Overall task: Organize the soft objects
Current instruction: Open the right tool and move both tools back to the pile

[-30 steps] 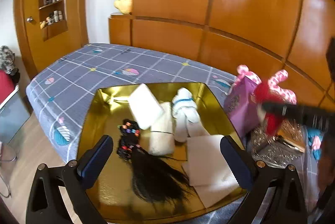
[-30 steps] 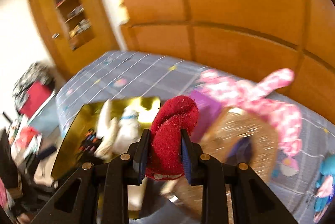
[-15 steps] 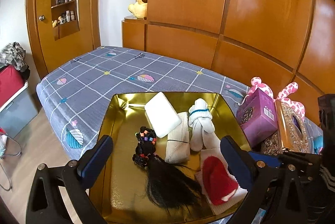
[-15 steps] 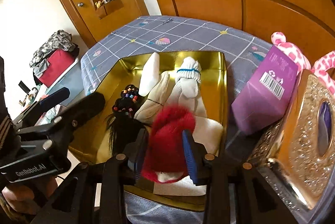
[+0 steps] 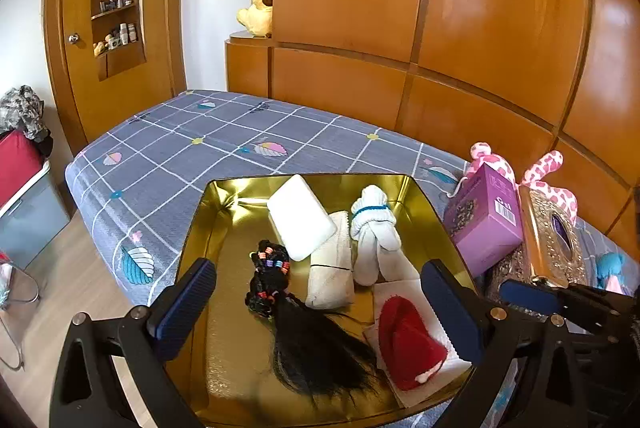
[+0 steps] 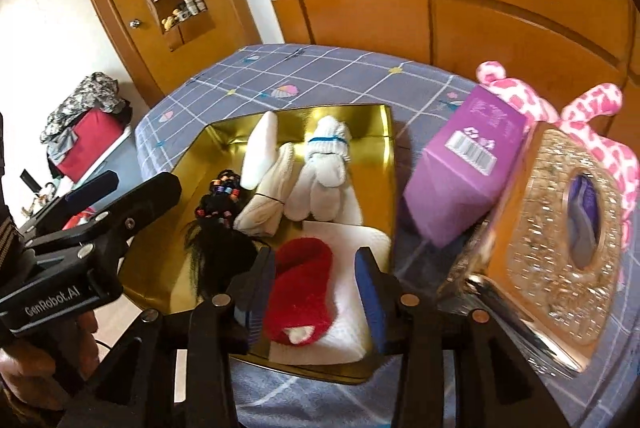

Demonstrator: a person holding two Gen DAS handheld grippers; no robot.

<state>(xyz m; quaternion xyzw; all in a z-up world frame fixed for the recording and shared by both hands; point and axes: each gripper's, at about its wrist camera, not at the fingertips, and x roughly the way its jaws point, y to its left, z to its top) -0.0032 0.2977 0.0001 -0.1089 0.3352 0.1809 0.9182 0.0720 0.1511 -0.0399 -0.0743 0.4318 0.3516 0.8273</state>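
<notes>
The right gripper (image 6: 316, 288) stood with its jaws spread, straddling the red sock (image 6: 300, 298) without pinching it; a gap showed on the right side at least, so the sock looked let go. The sock lay on a white folded cloth (image 6: 352, 324) at the near right corner of the gold tray (image 6: 160, 260), probably set there because that corner was the free spot. Beside it lay a black hairpiece (image 6: 218, 228), a cream roll (image 6: 268, 194), a white sock bundle (image 6: 326, 172) and a white pad (image 6: 258, 152), packed side by side. The left gripper (image 5: 320, 304) hovered above the tray, jaws wide and empty, seemingly waiting its turn. Just outside the tray's right edge stood a purple box (image 6: 464, 174), a glittery tissue box (image 6: 560, 232) and a pink plush (image 6: 600, 132) behind them, likely the next soft thing to sort.
</notes>
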